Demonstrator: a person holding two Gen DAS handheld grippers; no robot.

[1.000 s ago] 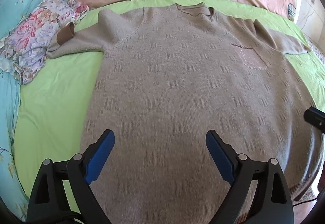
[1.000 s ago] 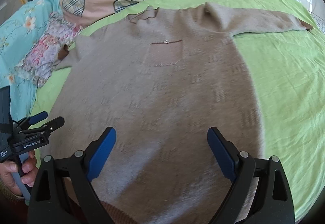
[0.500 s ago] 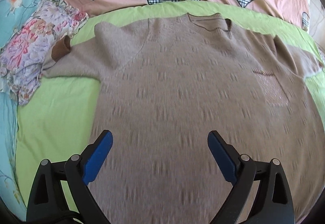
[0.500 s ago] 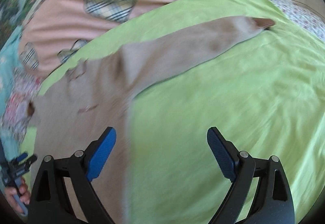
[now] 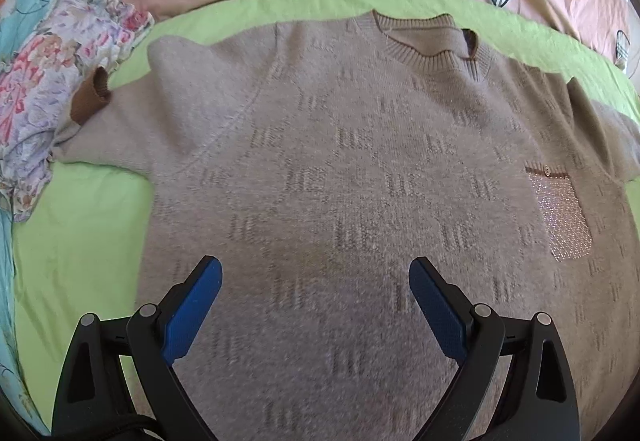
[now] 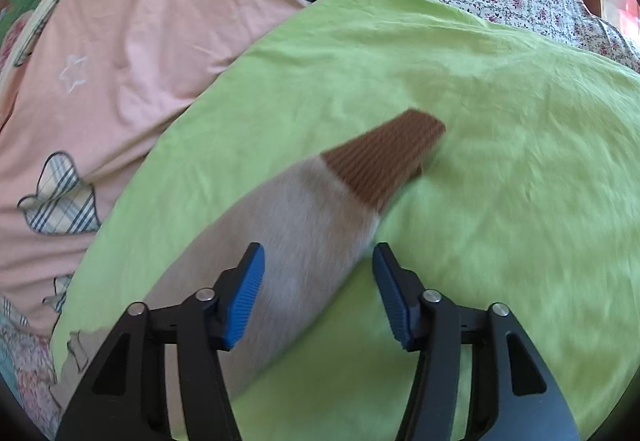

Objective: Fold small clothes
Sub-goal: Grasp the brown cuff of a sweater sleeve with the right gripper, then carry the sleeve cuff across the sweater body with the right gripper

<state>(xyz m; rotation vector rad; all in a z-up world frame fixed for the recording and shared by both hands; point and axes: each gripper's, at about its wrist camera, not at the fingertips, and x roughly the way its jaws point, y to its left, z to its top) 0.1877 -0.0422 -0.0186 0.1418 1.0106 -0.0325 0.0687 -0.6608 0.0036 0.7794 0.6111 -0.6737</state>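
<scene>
Item: sweater (image 5: 360,169), flat; my left gripper (image 5: 316,301) jaws apart, right gripper (image 6: 318,293) jaws apart astride sleeve (image 6: 304,241) centre frame; risk: pinching bedsheet (image 6: 480,121) too

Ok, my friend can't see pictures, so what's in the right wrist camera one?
The open right claw hangs just over a beige sweater sleeve lying flat on a green sheet; the sleeve ends in a brown ribbed cuff pointing away. A pink quilt with plaid hearts lies to the left.
</scene>
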